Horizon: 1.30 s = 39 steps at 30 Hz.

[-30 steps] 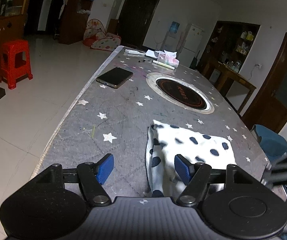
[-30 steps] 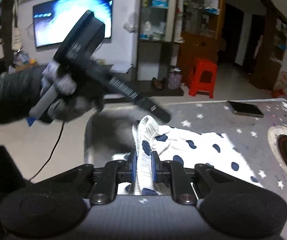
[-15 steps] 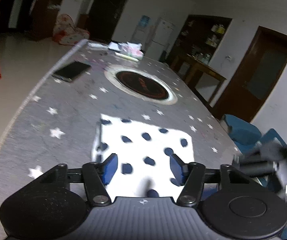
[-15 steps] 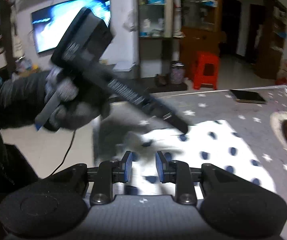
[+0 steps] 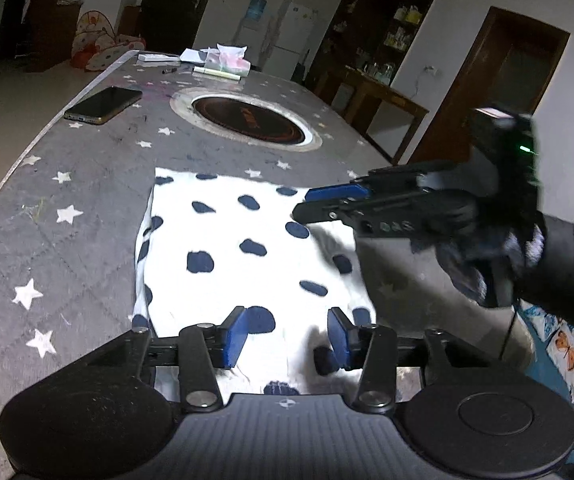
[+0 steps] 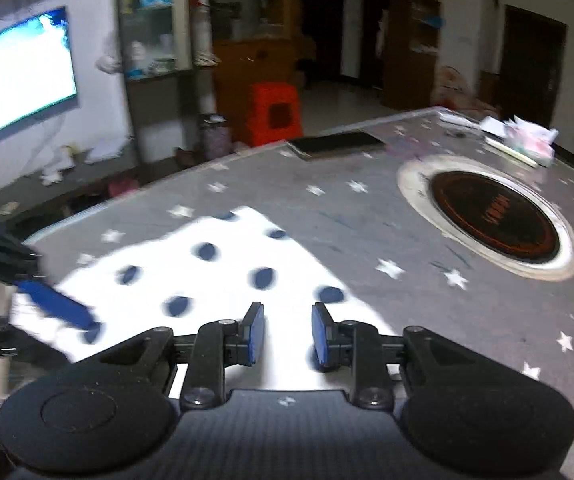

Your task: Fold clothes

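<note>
A white garment with dark blue dots [image 5: 243,248] lies folded flat in a rough rectangle on the grey star-patterned table [image 5: 87,184]. My left gripper [image 5: 285,336] hovers open over its near edge, nothing between the blue pads. In the right wrist view the same garment [image 6: 215,272] lies ahead, and my right gripper [image 6: 285,334] is open above its near corner, holding nothing. In the left wrist view the right gripper [image 5: 327,204] reaches in from the right above the cloth's right side, held by a gloved hand [image 5: 487,256]. The left gripper's fingers [image 6: 55,308] show blurred at the left.
A dark phone [image 5: 105,104] lies at the table's left edge. A round inset burner [image 5: 247,118] sits mid-table, with papers and a tissue pack [image 5: 223,60] at the far end. A red stool [image 6: 275,114] stands on the floor beyond the table.
My right gripper let go of the raised cloth fold and opened. The garment now lies flat. Both grippers have swung in over its near edge.
</note>
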Tool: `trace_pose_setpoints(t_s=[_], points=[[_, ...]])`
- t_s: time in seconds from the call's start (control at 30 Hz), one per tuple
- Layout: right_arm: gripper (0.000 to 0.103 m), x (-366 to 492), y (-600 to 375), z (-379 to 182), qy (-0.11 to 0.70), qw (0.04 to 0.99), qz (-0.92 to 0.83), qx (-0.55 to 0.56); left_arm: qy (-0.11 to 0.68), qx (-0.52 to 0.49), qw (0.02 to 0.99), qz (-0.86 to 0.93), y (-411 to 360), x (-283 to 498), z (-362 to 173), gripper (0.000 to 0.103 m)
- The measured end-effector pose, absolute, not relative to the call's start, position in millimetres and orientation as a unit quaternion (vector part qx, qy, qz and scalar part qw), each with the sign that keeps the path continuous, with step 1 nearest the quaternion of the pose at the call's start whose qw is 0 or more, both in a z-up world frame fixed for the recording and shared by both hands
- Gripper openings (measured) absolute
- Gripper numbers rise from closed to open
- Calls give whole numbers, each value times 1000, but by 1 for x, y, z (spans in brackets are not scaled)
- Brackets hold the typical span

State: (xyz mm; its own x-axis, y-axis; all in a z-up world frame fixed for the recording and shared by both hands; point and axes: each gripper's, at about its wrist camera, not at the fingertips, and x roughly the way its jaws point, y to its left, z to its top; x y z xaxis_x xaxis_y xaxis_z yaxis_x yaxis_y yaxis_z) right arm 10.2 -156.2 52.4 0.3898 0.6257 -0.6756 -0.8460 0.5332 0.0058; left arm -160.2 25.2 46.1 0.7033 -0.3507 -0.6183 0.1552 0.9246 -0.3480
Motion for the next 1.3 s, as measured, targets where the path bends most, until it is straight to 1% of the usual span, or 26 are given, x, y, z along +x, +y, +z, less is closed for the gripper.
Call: trace_pose_setpoints(t_s=[0.13, 0.3, 0.5, 0.67, 0.83, 1.07, 1.3], points=[[25, 25, -160, 36, 339, 821, 425, -174, 368, -138, 910, -135, 28, -159, 40, 46], [25, 19, -146, 52, 313, 818, 446, -185, 367, -138, 910, -133, 28, -159, 41, 46], [25, 9, -99, 58, 301, 780, 511, -198, 367, -142, 910, -130, 28, -159, 40, 46], [25, 13, -63, 42, 306, 760, 527, -225, 369, -143, 909, -128, 28, -159, 40, 46], [25, 26, -44, 29, 314, 765, 517, -221, 368, -143, 910, -127, 28, -161, 41, 46], [26, 36, -50, 40, 312, 779, 507, -197, 362, -142, 912, -126, 29, -166, 46, 48], [27, 21, -83, 50, 311, 779, 503, -207, 359, -135, 915, -122, 28, -172, 52, 48]])
